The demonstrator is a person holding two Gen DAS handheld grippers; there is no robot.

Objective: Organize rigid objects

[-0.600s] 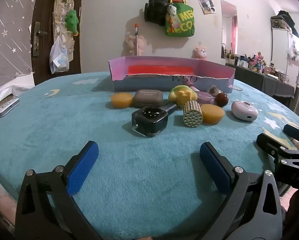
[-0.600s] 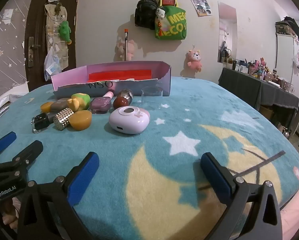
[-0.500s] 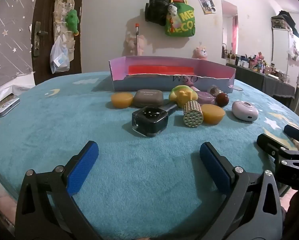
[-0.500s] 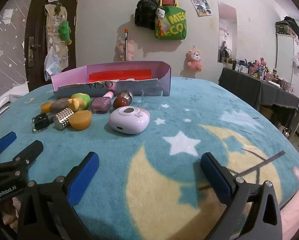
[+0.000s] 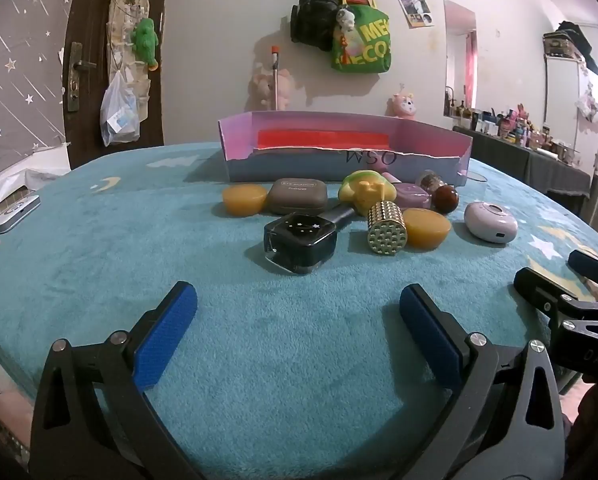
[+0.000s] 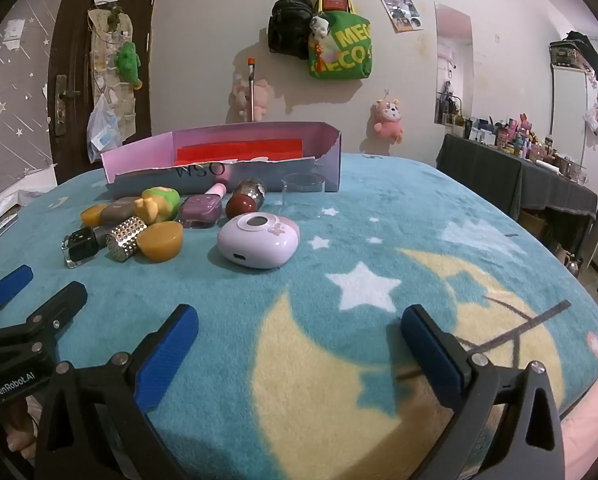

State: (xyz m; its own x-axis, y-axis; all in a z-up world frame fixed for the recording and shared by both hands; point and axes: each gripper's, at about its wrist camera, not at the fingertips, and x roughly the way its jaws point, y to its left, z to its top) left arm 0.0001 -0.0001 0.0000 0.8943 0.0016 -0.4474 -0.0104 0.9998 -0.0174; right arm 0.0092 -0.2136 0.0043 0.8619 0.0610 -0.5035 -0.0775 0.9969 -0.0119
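A pink box with a red lining stands at the back of the teal blanket; it also shows in the right wrist view. In front of it lies a cluster: a black square bottle, a gold studded cylinder, two amber pieces, a grey-brown case, a green-yellow toy, a purple case, a brown ball bottle and a lilac oval device. My left gripper is open and empty, short of the black bottle. My right gripper is open and empty, near the lilac device.
A clear glass stands by the box's right end. A white remote lies at the far left. A dark side table with small items is at the right. The blanket edge drops off to the right.
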